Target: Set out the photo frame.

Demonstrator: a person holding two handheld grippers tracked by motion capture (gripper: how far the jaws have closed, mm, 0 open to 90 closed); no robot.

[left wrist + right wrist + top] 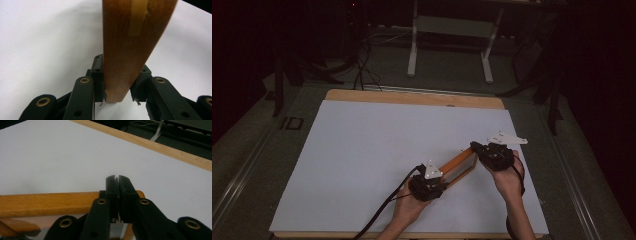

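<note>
— How many things are you working with?

— From above: one wooden frame (459,165) near the front right of the white tabletop (362,150), and my two tools, left tool (428,186) and right tool (492,154), one at each end.

— Material, shape?

— Along my left tool (117,97), a smooth brown wooden bar (130,45) sits between the black jaws, which pinch it. Along my right tool (117,195), the jaws are pressed together beside the orange-brown bar (50,203).

— The room?

— Dark, with a pale stand (452,30) behind.

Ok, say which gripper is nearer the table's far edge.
Right. The right gripper is at the frame's far end, closer to the far edge; the left gripper at its near end.
</note>
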